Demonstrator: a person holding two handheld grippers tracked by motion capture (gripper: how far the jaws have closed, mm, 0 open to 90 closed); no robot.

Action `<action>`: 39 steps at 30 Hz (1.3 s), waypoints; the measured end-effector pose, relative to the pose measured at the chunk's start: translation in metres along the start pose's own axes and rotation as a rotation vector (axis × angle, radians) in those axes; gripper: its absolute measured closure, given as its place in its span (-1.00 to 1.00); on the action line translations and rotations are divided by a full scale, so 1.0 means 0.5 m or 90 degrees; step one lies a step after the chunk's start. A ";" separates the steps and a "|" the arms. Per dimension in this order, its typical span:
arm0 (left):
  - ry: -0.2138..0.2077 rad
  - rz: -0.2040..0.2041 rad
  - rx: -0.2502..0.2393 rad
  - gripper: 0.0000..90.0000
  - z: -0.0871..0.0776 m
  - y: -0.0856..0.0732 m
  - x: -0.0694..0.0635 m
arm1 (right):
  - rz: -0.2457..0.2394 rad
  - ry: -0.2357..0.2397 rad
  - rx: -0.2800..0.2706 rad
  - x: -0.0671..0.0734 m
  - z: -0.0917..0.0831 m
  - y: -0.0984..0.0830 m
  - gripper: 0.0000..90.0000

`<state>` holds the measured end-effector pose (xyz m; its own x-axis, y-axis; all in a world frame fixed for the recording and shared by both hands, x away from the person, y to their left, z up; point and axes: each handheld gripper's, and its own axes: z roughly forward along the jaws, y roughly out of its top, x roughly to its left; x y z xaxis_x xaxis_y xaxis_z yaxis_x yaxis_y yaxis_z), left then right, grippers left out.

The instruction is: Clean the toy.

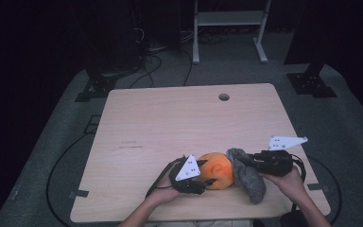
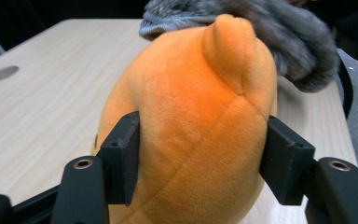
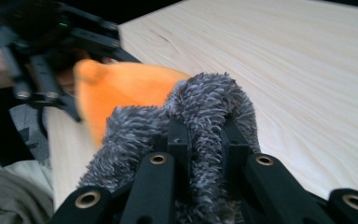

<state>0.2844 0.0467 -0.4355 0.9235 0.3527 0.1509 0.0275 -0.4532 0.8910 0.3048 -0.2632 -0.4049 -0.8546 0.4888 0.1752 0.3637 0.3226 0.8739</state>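
Note:
A round orange plush toy [image 1: 216,171] [image 2: 196,116] lies near the table's front edge. My left gripper [image 1: 206,173] [image 2: 200,158] is shut on it, one pad pressing into each side. A grey fuzzy sock [image 1: 249,179] [image 3: 205,107] rests against the toy's right side and droops toward the front edge. My right gripper [image 1: 245,161] [image 3: 203,140] is shut on the sock's upper end, with the fabric bunched between its jaws. In the left gripper view the grey sock [image 2: 279,28] drapes behind the toy's small ear. The right gripper view has the orange toy [image 3: 121,91] just beyond the sock.
The light wooden table [image 1: 170,118] has a round cable hole [image 1: 224,97] near its far edge. Behind the table stand a white frame [image 1: 229,19] and dark stands, with cables on the grey floor. Both forearms come in over the front edge.

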 end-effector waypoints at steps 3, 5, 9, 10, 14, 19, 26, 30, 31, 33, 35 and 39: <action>0.023 -0.001 0.001 -0.11 -0.001 0.009 -0.001 | -0.026 0.023 -0.019 0.029 0.005 0.026 0.73; 0.048 0.013 0.013 -0.10 0.001 0.013 -0.005 | -0.054 0.050 -0.029 0.057 0.018 0.050 0.73; 0.083 0.016 0.014 -0.07 -0.009 0.020 -0.007 | -0.130 0.083 -0.029 0.117 0.068 0.096 0.73; 0.092 0.013 0.009 -0.06 -0.017 0.021 -0.004 | -0.138 0.078 -0.027 0.119 0.075 0.100 0.73; 0.146 0.001 0.017 -0.05 -0.045 0.014 0.023 | -0.099 0.037 -0.036 0.075 0.085 0.094 0.73; 0.132 -0.028 0.054 -0.13 -0.038 0.003 0.031 | -0.023 0.027 -0.038 0.022 0.104 0.075 0.73; 0.012 -0.070 0.010 -0.34 -0.076 0.012 0.046 | -0.014 0.064 0.011 0.017 0.118 0.032 0.73; 0.039 -0.121 -0.005 -0.37 -0.068 0.008 0.080 | -0.029 0.077 0.029 0.026 0.104 0.012 0.73; 0.040 -0.128 0.005 -0.38 -0.063 0.005 0.082 | -0.033 0.071 0.037 0.027 0.100 0.008 0.73; 0.034 -0.148 0.025 -0.37 -0.051 -0.008 0.079 | -0.037 0.052 0.044 0.026 0.091 0.007 0.72; 0.039 -0.158 0.026 -0.35 -0.049 -0.019 0.068 | -0.040 0.020 0.041 0.024 0.077 0.009 0.73; 0.050 -0.161 0.040 -0.31 -0.060 -0.029 0.049 | -0.036 0.033 -0.017 0.040 0.062 0.033 0.72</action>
<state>0.2953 0.0864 -0.4318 0.8515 0.5230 -0.0377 0.2795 -0.3920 0.8765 0.3052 -0.2229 -0.4012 -0.8919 0.4271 0.1483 0.3051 0.3263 0.8947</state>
